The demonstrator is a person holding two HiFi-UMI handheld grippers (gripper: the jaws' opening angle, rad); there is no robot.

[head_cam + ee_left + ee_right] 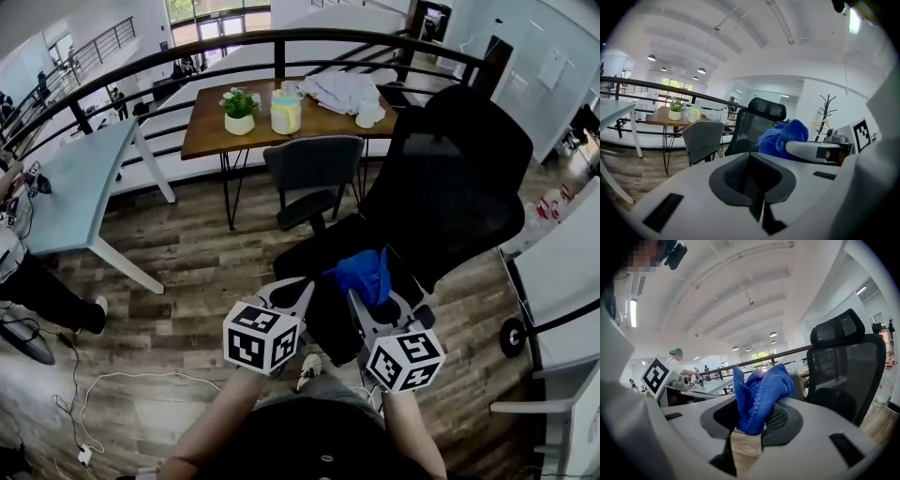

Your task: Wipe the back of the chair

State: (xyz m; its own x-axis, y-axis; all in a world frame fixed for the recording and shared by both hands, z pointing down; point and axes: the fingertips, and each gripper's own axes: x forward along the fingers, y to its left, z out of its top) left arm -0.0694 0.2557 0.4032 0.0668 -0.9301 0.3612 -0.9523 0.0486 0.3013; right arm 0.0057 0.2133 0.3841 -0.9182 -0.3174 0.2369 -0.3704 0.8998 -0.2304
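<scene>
A black mesh office chair with a headrest stands in front of me, its back toward the right; it also shows in the left gripper view and the right gripper view. My right gripper is shut on a blue cloth, held low by the chair's seat, short of the backrest. The cloth also shows in the left gripper view. My left gripper hangs beside it, jaws closed with nothing between them.
A grey chair stands behind the black one, at a wooden table with a potted plant, a jar and white cloth. A pale desk lies left, a black railing behind, white furniture right. Cables cross the floor.
</scene>
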